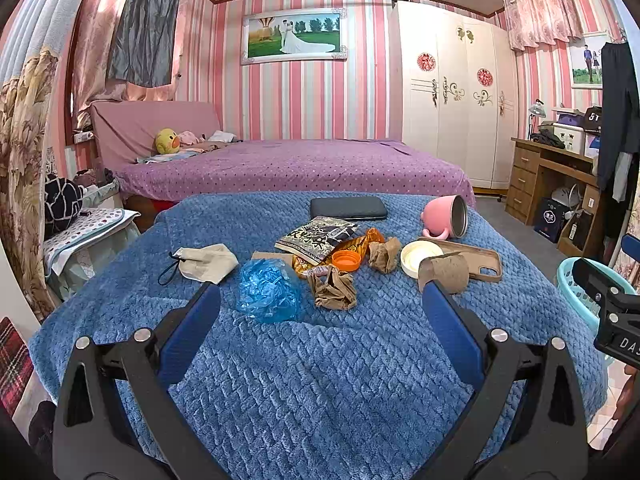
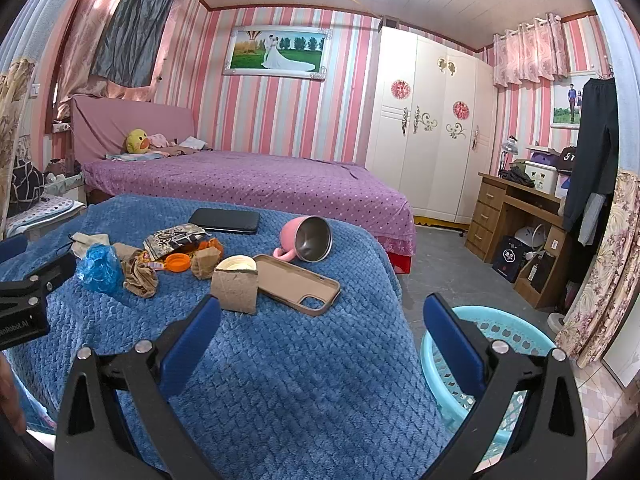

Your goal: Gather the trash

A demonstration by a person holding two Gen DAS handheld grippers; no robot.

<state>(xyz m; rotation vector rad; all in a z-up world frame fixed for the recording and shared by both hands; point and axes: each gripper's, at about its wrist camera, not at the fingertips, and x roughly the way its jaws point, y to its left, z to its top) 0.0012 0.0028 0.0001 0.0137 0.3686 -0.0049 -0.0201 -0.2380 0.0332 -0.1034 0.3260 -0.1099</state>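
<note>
Trash lies on a blue blanket [image 1: 320,380]: a crumpled blue plastic bag [image 1: 267,290], crumpled brown paper [image 1: 334,290], a second brown wad [image 1: 383,255], an orange cap [image 1: 346,260], a patterned snack bag [image 1: 316,237], an orange wrapper [image 1: 362,240] and a cardboard tube [image 1: 444,272]. My left gripper [image 1: 320,308] is open and empty, just short of the blue bag. My right gripper [image 2: 320,316] is open and empty, between the tube [image 2: 234,290] and a light blue basket [image 2: 480,364] beside the blanket's right edge.
A pink mug [image 1: 446,216] lies on its side. A tan phone case [image 1: 472,258], a white lid [image 1: 418,256], a black phone [image 1: 348,208] and a beige pouch [image 1: 206,262] also lie on the blanket. A purple bed [image 1: 296,168] stands behind, a desk [image 1: 548,172] to the right.
</note>
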